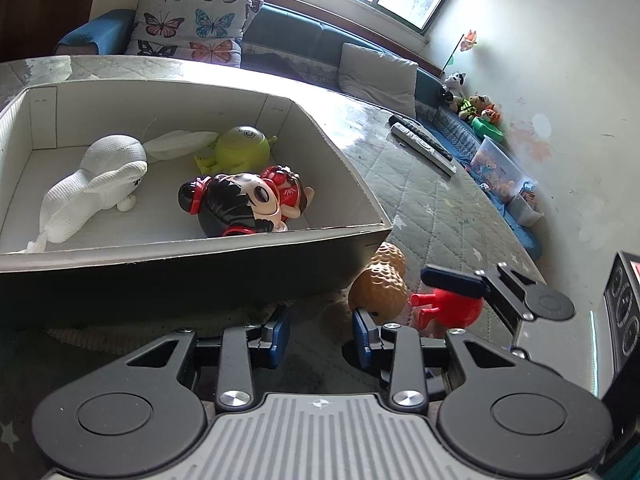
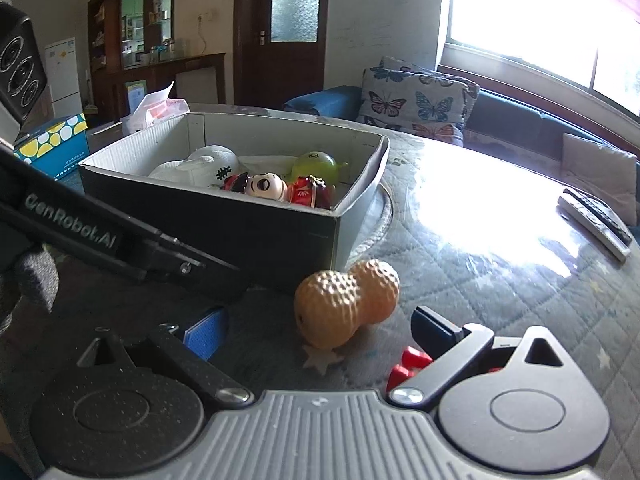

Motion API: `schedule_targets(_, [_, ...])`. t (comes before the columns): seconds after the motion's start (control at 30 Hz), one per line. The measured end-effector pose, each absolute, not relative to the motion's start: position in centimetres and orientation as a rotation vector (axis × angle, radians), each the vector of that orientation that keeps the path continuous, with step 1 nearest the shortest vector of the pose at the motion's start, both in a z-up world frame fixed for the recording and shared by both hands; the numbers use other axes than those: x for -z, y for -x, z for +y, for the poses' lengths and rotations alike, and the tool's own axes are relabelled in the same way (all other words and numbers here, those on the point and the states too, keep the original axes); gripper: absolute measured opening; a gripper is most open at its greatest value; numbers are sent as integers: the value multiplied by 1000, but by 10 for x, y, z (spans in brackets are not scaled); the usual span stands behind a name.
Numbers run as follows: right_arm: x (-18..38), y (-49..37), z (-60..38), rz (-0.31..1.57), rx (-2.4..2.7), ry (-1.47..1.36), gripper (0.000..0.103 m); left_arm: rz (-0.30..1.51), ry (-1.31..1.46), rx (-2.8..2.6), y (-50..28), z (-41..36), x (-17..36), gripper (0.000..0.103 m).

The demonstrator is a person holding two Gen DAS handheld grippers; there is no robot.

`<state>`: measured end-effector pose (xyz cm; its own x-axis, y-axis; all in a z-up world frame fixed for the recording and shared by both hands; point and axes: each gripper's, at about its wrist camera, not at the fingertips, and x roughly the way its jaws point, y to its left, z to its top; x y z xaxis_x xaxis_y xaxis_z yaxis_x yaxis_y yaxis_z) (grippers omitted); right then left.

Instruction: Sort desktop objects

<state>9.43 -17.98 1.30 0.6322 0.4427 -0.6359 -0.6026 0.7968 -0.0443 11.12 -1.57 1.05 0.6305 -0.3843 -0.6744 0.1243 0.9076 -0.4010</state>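
While both grippers hover with jaws apart and empty, the left gripper (image 1: 322, 330) faces a cardboard box (image 1: 192, 268) holding toys. Outside the box's corner, a peanut toy (image 2: 346, 304) lies on the table (image 2: 500, 280), between the right gripper's (image 2: 320, 330) fingers, beside a red toy (image 1: 450, 308).

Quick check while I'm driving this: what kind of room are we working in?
Most likely a home living room. A sofa with a butterfly cushion runs under the window, remote controls lie on the quilted table, and stuffed toys sit along the wall.
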Motion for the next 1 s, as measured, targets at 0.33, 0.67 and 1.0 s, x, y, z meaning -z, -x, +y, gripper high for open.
schedule_targets(0.33, [-6,-118,-168,667,-692,331,101,844,346,291,-115,-12,-10,36])
schedule_targets(0.67, [0,-116,-169,673,-756,311,101,854,351,300,-115,-15,-10,36])
schedule_targets(1.0, [-3,-78,-165,641,-787,312,101,852,337,377,-103,-27,-15,36])
